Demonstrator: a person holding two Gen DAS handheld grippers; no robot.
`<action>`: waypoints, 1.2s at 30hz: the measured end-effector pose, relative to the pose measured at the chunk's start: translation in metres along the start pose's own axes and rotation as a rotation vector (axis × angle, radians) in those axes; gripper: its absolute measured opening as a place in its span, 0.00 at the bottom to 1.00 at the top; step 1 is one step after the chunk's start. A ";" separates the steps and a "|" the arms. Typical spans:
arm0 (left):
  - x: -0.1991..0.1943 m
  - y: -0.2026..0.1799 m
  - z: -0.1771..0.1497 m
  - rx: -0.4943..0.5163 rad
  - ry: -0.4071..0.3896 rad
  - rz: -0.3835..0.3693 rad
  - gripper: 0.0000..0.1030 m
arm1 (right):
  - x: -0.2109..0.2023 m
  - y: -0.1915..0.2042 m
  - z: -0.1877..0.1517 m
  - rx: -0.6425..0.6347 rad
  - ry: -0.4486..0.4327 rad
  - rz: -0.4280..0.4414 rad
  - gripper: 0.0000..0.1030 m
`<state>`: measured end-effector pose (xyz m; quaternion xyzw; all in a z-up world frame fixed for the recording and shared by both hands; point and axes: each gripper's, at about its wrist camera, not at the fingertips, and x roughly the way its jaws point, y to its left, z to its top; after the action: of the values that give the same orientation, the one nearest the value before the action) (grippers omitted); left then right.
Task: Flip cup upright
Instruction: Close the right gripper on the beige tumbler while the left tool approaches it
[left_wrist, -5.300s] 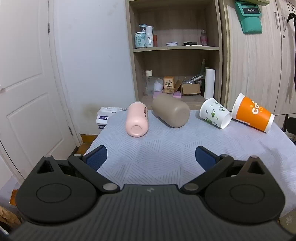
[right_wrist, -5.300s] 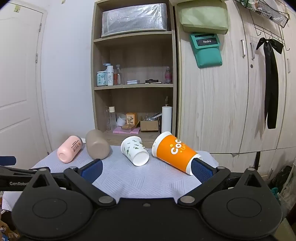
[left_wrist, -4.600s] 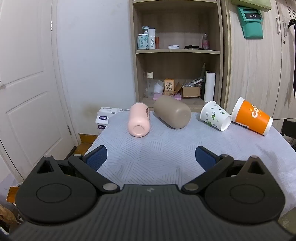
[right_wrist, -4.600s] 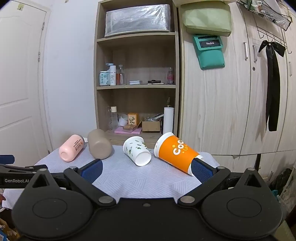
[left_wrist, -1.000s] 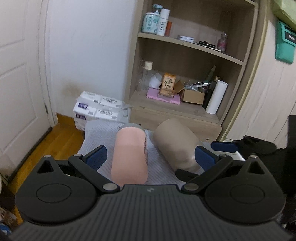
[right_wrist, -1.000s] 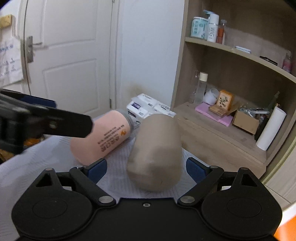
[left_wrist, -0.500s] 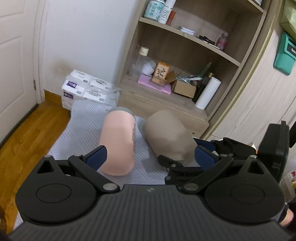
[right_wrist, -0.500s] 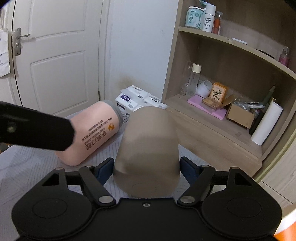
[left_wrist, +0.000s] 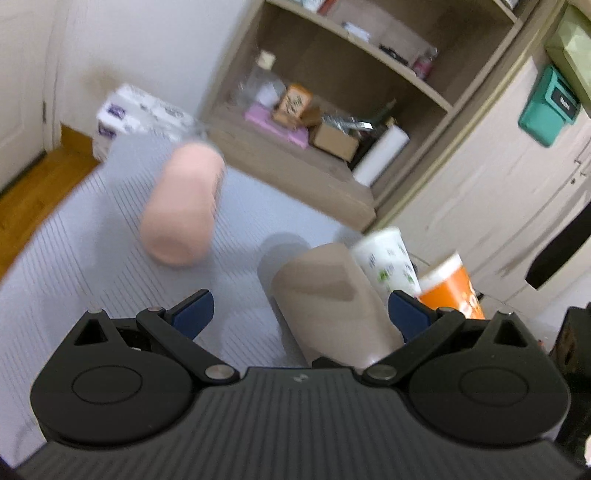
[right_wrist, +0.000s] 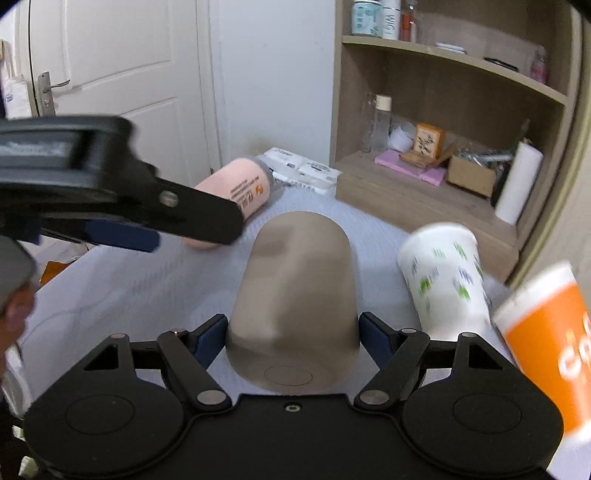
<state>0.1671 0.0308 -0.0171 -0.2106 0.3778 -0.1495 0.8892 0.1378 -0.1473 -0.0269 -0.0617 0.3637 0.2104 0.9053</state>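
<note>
The right gripper (right_wrist: 291, 338) has its jaws closed around the taupe cup (right_wrist: 295, 295), one blue pad on each flank near the flat base, which faces the camera. The cup seems tilted, with its far end toward the grey ribbed surface (right_wrist: 147, 291); whether that end rests on the surface cannot be told. The left gripper (left_wrist: 297, 310) hangs with its jaws spread wide and holding nothing; in its own blurred view the taupe cup (left_wrist: 332, 306) sits off to the right, between the pads but not touched by them.

The step in hand is judged to be the turn itself, and the grip looks well placed for it: low on the body, symmetric, clear of the rim. Doing it well probably means rotating about the wrist, keeping the squeeze steady so the smooth wall does not slip, and lifting enough that the far end clears the ribbed cloth rather than dragging it.

Space is tight. The white leaf-print paper cup (right_wrist: 443, 280) lies just to the right, the orange paper cup (right_wrist: 546, 332) beyond it, and the pink tumbler (right_wrist: 236, 195) lies far left behind the left gripper's arm. Swinging toward the near, open side should avoid knocking them. Which end of the taupe cup is its mouth cannot be confirmed.
</note>
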 end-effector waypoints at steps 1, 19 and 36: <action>0.003 -0.001 -0.004 -0.009 0.016 -0.017 0.99 | -0.004 0.000 -0.004 0.008 0.005 0.000 0.79; 0.042 -0.016 -0.040 -0.081 0.165 -0.129 0.93 | -0.028 -0.014 -0.031 0.153 0.122 0.085 0.79; 0.053 -0.012 -0.040 -0.159 0.196 -0.195 0.78 | -0.029 -0.018 -0.008 0.101 0.155 0.109 0.82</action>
<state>0.1721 -0.0128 -0.0684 -0.3003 0.4510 -0.2247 0.8099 0.1219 -0.1757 -0.0141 -0.0124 0.4454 0.2353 0.8638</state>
